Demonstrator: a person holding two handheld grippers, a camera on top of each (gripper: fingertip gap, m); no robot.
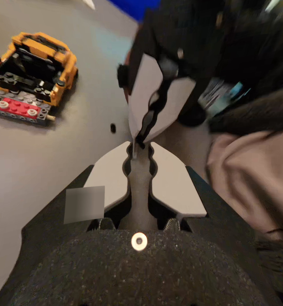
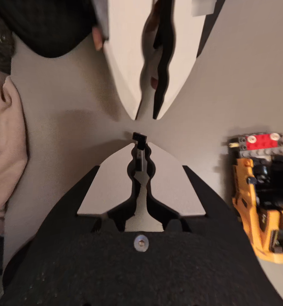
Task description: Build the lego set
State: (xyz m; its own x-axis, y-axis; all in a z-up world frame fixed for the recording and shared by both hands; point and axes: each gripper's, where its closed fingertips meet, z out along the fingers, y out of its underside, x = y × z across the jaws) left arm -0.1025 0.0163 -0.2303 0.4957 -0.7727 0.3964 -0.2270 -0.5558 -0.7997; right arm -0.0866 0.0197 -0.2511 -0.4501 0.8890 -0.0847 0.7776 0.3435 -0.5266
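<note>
My right gripper (image 2: 140, 144) is shut on a small black lego piece (image 2: 139, 136), whose end sticks out past the fingertips. My left gripper (image 1: 141, 144) faces it tip to tip, jaws a little apart and holding nothing. In the right wrist view the left gripper (image 2: 146, 118) stands just short of the piece. In the left wrist view the right gripper (image 1: 140, 139) comes down from above with the piece (image 1: 140, 143) at my left fingertips. The part-built orange and black lego car (image 1: 33, 74) with a red plate at one end sits on the grey table (image 1: 71, 149), and shows in the right wrist view (image 2: 261, 198).
A small black loose part (image 1: 113, 127) lies on the table between the car and the grippers. A person's beige clothing (image 1: 245, 182) and a dark sleeve (image 1: 253, 112) are close on the right; the clothing also shows in the right wrist view (image 2: 3, 132).
</note>
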